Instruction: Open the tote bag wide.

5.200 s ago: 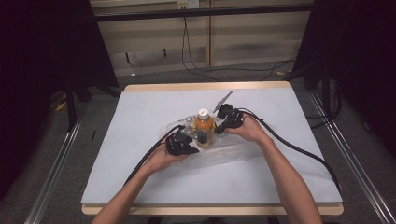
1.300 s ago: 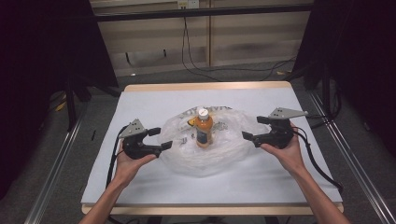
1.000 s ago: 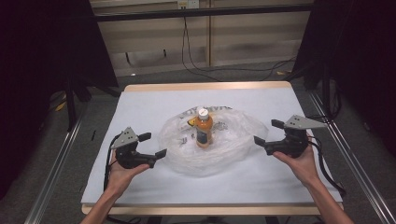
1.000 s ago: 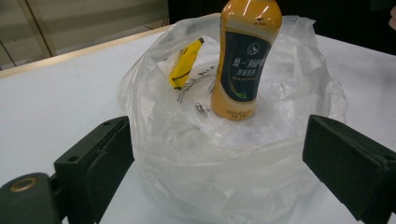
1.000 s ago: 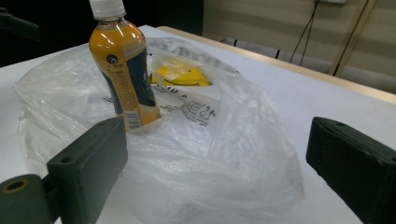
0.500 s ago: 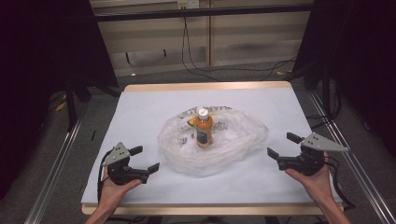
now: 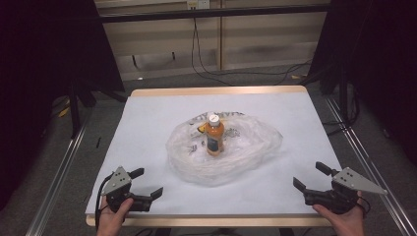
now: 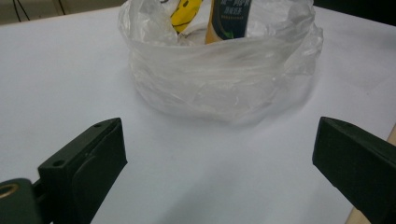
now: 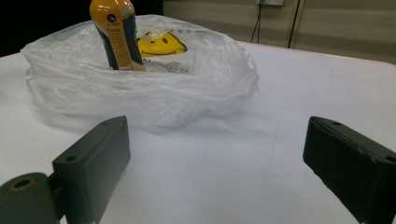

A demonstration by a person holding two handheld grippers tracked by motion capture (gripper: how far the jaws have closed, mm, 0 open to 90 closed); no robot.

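An orange bottle (image 7: 214,135) with a white cap and dark label stands upright inside a crumpled clear plastic bag (image 7: 248,147) at the table's middle. The bottle (image 9: 114,32) and the bag (image 9: 140,98) with a yellow smiley print also appear in the right gripper view, and the bag (image 8: 224,88) in the left gripper view. My left gripper (image 7: 147,182) sits at the near left corner, open; its jaws have just been opening a little wider, with nothing between them. At the near right corner my right gripper (image 7: 309,175) is open and empty too. Both point toward the bag, well apart from it.
The white table top (image 7: 147,123) has a wooden rim. Metal rails (image 7: 59,172) run along both sides. Cables (image 7: 216,73) lie on the floor behind the far edge, in front of a pale wall panel.
Both hands have drawn back from the bag toward the near edge and outward to the corners. The bag and bottle stay where they were, bag mouth spread wide.
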